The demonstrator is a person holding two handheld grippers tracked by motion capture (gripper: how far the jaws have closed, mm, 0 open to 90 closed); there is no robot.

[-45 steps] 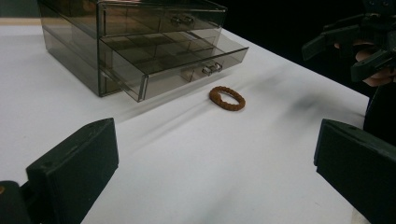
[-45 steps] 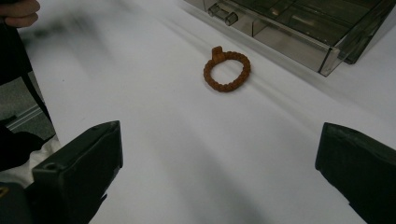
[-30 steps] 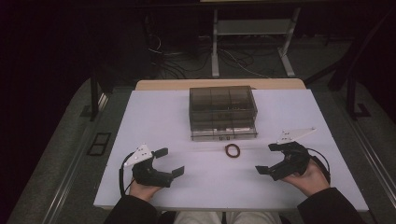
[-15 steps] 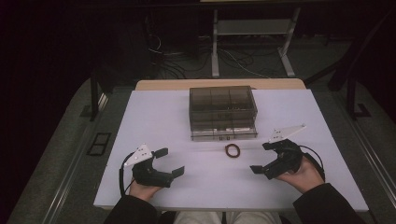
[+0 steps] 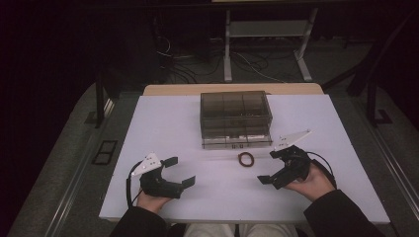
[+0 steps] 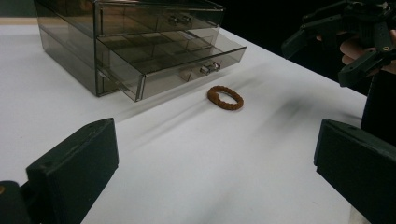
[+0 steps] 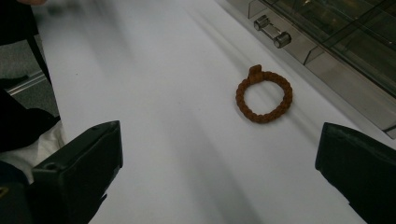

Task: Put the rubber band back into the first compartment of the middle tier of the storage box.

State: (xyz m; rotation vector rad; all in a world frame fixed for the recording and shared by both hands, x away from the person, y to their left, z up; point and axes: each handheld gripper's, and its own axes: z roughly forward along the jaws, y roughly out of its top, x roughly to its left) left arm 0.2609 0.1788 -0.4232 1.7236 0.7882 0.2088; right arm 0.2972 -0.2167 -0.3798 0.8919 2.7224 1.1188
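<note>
Just ahead of the right gripper (image 5: 269,166), and a little to its left as the high view shows it, lies the brown braided ring (image 5: 245,159) flat on the white table (image 5: 163,123). From that gripper's own view the ring (image 7: 264,94) sits forward of the gap between the two black jaws and toward the right-hand one, with a small tab sticking out on its far side; nothing stands between them. Both jaws are spread wide and hold nothing.

Beyond the ring, near but apart from it, stands the smoky clear drawer box (image 5: 235,118), with its lowest drawer (image 6: 173,63) pulled partly out toward the ring.

Well off to the other side, the left gripper (image 5: 180,171) also gapes wide and empty; from it the ring (image 6: 225,97) lies farther away, forward and to the right.

Being round, the ring has no long axis to line up with, so any approach angle should serve. The right gripper is plainly the nearer one, and I judge a short reach forward and down over one side of the ring would be its natural grasp.
</note>
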